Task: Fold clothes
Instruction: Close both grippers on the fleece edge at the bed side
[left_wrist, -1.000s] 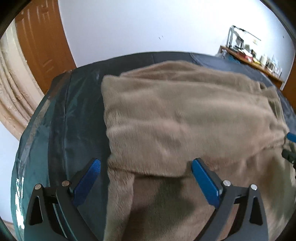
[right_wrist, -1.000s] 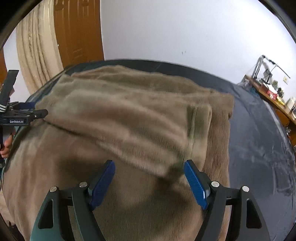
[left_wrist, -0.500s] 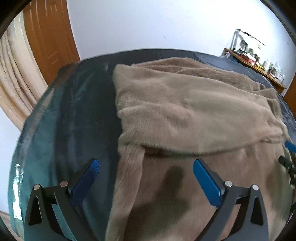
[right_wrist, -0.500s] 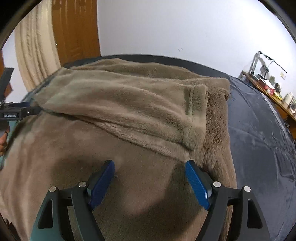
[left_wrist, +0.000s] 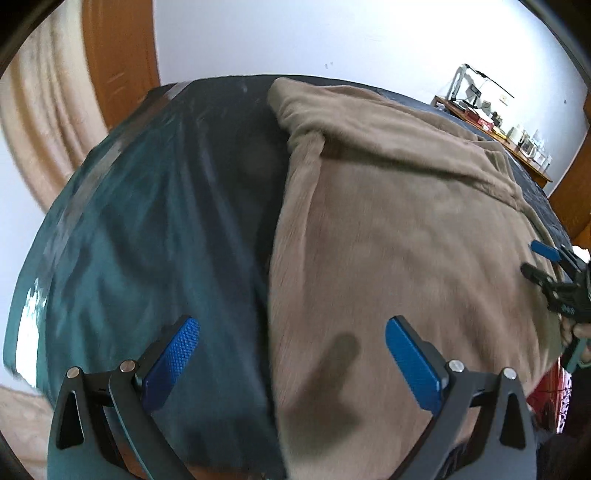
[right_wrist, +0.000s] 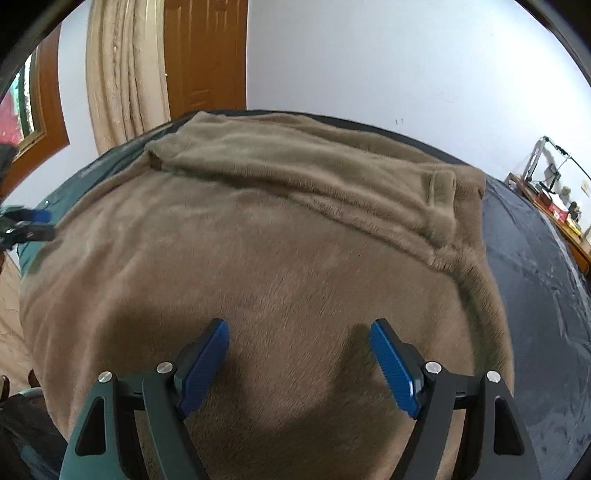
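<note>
The brown garment (right_wrist: 295, 258) is soft, fuzzy cloth, like a plush toy. It lies on a dark surface (left_wrist: 147, 240) with a smooth, shiny cover that looks like plastic. The fingers (right_wrist: 391, 365) have bumpy blue pads on matt black frames with shiny metal pins, and the door (right_wrist: 203, 55) is smooth brown wood.

1. Bare dark table cover (left_wrist: 155, 229) left of the brown fleece garment (left_wrist: 399, 236): open passage.
2. Bare cover right of the garment too (right_wrist: 546, 280).
3. Folded-over flap (right_wrist: 303, 173) across the garment's far part: a raised ridge.
4. Beyond the garment: wall, door (right_wrist: 207, 55), curtain (right_wrist: 122, 74).
5. Cluttered shelf (left_wrist: 495, 122) far right of the garment.
</note>
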